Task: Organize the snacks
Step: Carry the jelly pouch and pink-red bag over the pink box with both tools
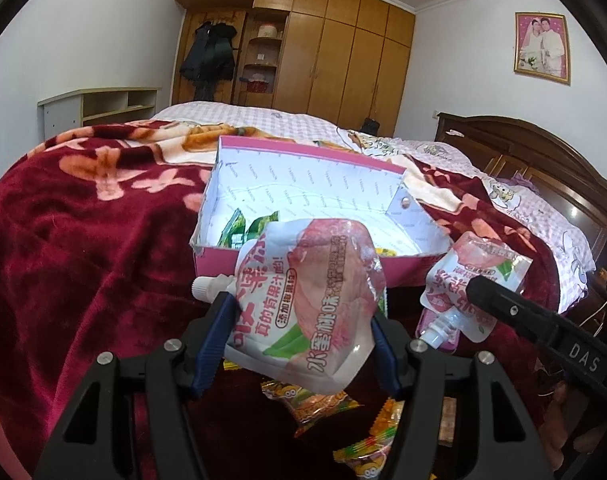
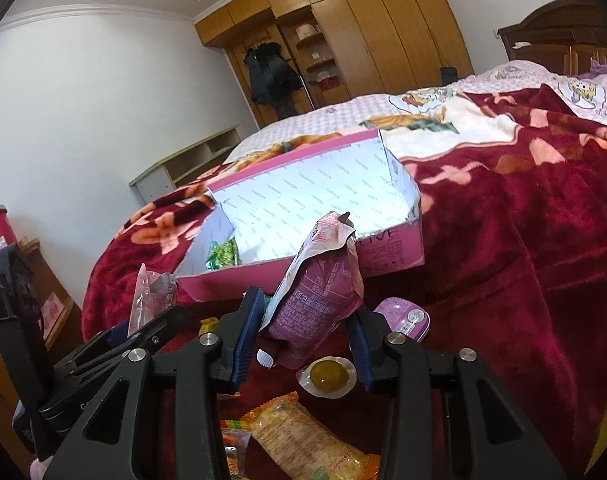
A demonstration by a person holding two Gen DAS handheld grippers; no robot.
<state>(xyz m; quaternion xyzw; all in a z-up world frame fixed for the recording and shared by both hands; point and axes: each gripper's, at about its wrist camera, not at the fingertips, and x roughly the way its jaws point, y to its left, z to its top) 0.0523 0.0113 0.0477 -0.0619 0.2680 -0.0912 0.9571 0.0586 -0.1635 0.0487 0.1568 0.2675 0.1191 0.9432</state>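
Each tool grips 1 peach pouch: left tool (image 1: 303,332), right tool (image 2: 303,340); the pink box (image 2: 391,256) lies just ahead.

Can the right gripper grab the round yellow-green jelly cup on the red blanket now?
Probably not yet. The right gripper is already shut on a pink spouted jelly pouch, so its jaws are full. The round yellow-green jelly cup lies uncovered on the red blanket just below; it must drop the pouch first.
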